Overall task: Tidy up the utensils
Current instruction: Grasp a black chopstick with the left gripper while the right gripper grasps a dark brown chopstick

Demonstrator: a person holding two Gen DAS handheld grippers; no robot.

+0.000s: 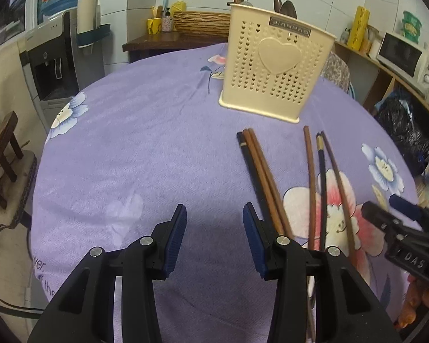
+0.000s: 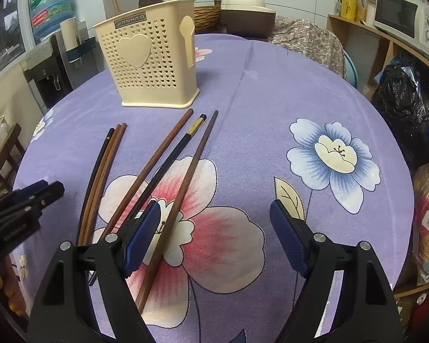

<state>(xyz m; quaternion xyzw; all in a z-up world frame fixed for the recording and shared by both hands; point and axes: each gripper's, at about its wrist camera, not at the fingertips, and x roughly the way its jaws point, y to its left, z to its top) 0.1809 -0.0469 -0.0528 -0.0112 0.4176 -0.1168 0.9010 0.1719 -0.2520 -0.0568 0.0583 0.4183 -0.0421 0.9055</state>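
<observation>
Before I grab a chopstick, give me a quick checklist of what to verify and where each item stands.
1. Left gripper open and empty: ok.
2. Right gripper open and empty: ok.
3. Six chopsticks lie on the cloth, a close trio and a looser trio: ok.
4. A chopstick sits between the right gripper's fingers: ok, the rightmost brown one runs just inside its left pad.
5. Holder upright: ok.
6. Free room inside the holder: cannot tell.

I see: tablecloth [image 2: 257,91] lilac, pink and blue flowers | holder [image 2: 148,57] cream, heart-shaped holes | chopsticks [image 2: 151,171] brown and black | gripper pads [image 2: 286,237] dark blue
</observation>
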